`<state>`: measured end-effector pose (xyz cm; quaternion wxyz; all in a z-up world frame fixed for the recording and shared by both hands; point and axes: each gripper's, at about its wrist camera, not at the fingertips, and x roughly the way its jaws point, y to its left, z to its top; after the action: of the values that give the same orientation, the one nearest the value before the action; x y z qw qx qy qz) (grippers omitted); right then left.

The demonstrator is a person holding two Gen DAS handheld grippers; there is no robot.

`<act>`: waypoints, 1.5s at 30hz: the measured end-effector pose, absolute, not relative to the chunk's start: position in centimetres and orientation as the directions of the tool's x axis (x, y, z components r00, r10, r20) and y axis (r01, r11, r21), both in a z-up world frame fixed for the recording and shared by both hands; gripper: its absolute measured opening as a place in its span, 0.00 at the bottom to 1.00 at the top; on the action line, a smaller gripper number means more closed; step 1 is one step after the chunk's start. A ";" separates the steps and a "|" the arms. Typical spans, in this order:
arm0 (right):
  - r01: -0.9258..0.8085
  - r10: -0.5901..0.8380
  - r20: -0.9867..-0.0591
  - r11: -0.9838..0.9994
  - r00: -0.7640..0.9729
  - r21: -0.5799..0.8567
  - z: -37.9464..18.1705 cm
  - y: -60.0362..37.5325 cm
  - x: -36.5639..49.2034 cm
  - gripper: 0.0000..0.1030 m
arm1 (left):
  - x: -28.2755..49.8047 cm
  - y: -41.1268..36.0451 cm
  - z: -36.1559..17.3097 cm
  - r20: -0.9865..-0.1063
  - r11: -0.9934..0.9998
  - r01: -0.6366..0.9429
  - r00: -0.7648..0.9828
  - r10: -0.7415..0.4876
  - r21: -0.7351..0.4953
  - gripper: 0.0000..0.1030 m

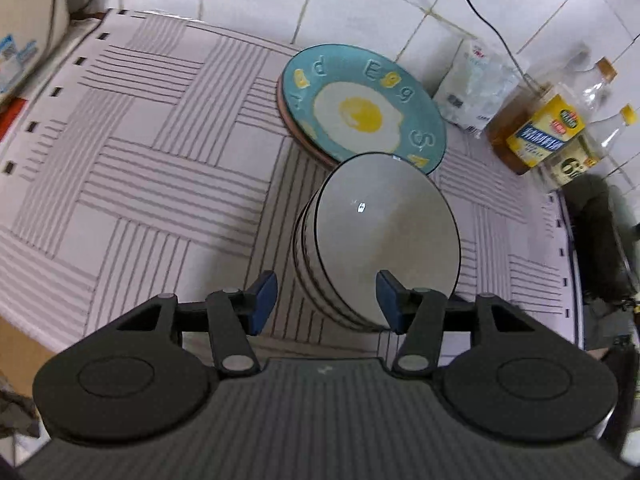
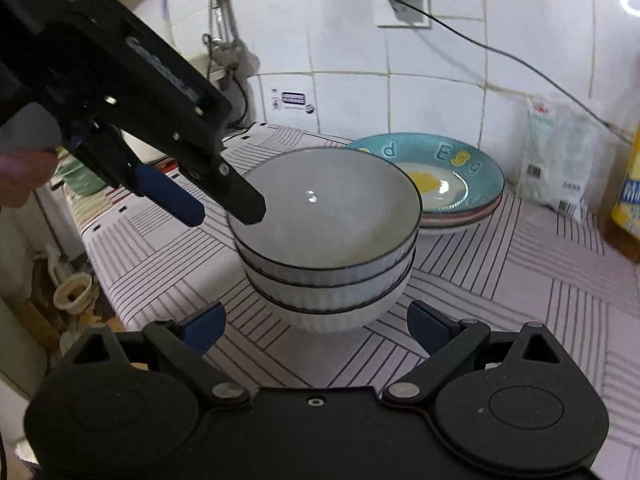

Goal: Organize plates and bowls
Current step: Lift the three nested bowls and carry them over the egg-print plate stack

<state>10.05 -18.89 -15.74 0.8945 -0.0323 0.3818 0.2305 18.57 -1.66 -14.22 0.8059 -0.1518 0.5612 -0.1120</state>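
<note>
Both claws (image 1: 326, 300) (image 2: 316, 326) parted, seemingly clear of stacked bowls (image 2: 326, 240).

I see even, soft indoor light — a small glare spot in the top bowl (image 2: 312, 197), fisheye-bent, slightly blurred edges.

bowls (image 2: 326, 240): glossy glazed ceramic, smooth inside, ribbed outer walls
plates (image 2: 448, 176): shiny glazed ceramic, top one teal
tabletop (image 1: 140, 140): covered in matt striped cloth
wall tiles (image 1: 360, 4): glossy white
left hand-held gripper (image 1: 326, 300): matt black plastic, metal pivot pins
oil bottle (image 1: 536, 132): clear plastic
</note>
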 end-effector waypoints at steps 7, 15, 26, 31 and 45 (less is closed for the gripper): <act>-0.407 0.390 -0.682 0.902 0.619 0.146 -18.1 -18.4 11.3 0.96 | 20.9 0.2 -16.7 -0.829 0.870 0.007 0.299 -0.473 -0.494 0.53; -0.376 0.362 -0.676 0.917 0.642 0.134 -18.7 -17.3 12.5 1.00 | 23.4 -0.7 -19.5 -0.814 0.838 0.092 0.201 -0.545 -0.538 0.51; -0.371 0.407 -0.652 0.906 0.640 0.201 -20.6 -17.1 13.4 1.00 | 23.7 -1.5 -21.3 -0.815 0.835 0.126 0.183 -0.550 -0.535 0.48; -0.373 0.393 -0.674 0.909 0.625 0.184 -20.6 -16.5 14.0 1.00 | 23.5 -1.5 -21.2 -0.813 0.832 0.162 0.179 -0.554 -0.531 0.47; -0.365 0.342 -0.693 0.923 0.635 0.121 -19.1 -15.3 13.5 1.00 | 23.4 -3.2 -17.5 -0.860 0.834 0.361 0.142 -0.491 -0.417 0.47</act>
<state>13.47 -15.35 -19.11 0.9040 -0.0151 0.3798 0.1956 23.42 -3.16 -17.46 0.7538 -0.0548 0.5907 -0.2826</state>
